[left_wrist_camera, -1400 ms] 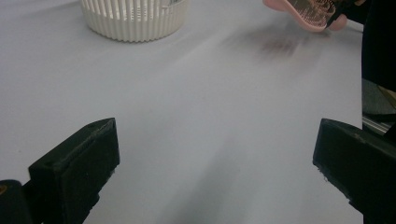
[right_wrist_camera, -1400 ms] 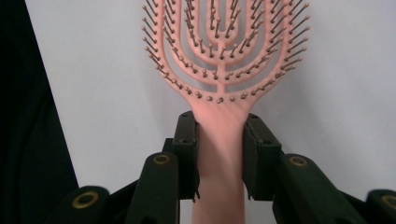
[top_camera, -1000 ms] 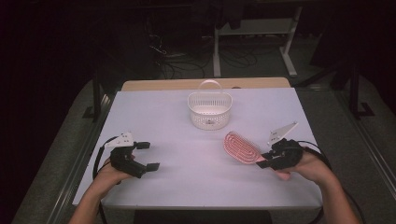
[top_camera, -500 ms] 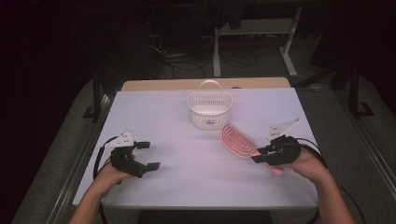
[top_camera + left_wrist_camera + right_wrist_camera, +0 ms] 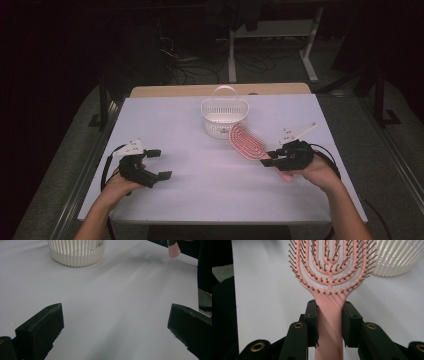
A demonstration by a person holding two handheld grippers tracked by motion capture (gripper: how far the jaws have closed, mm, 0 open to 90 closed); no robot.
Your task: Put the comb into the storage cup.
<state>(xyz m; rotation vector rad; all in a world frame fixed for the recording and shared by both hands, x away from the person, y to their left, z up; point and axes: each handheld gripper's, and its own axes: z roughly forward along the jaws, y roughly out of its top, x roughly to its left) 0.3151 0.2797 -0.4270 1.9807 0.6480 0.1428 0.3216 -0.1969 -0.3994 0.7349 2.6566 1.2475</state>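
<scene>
One pink vented plastic hairbrush is clamped at its stiff, light handle by the right gripper jaws — bristles avoided; left gripper jaws held wide, empty.

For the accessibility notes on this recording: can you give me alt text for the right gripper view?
A pink vented hairbrush is clamped by its handle between the right gripper and its two black jaws, bristles facing the camera and head pointing away over a white table. A white slatted basket stands just beyond the brush head, at the upper right.
</scene>
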